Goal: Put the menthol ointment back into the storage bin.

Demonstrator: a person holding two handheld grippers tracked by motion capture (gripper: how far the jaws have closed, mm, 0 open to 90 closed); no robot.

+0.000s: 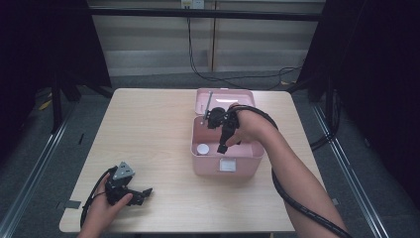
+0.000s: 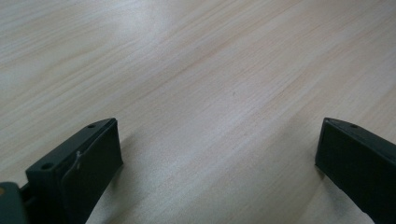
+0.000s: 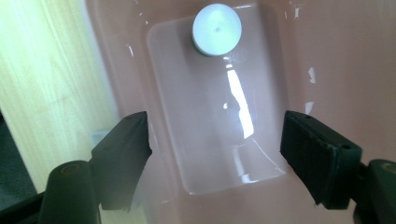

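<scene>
The right gripper (image 1: 224, 144) hangs spread and empty over the open pink plastic box (image 1: 247, 163). Its small white round-capped bottle (image 1: 203, 148) stands by the near-left corner. Jaws could clip the box's wall.

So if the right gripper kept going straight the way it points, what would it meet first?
Probably the bare floor of the pink box, between its open jaws. The white round cap lies farther ahead, likely beyond that line; depth is unclear.

Dim, dark-edged high view; glare streaks the pink box (image 3: 243, 102) floor, overexposed and soft.
</scene>
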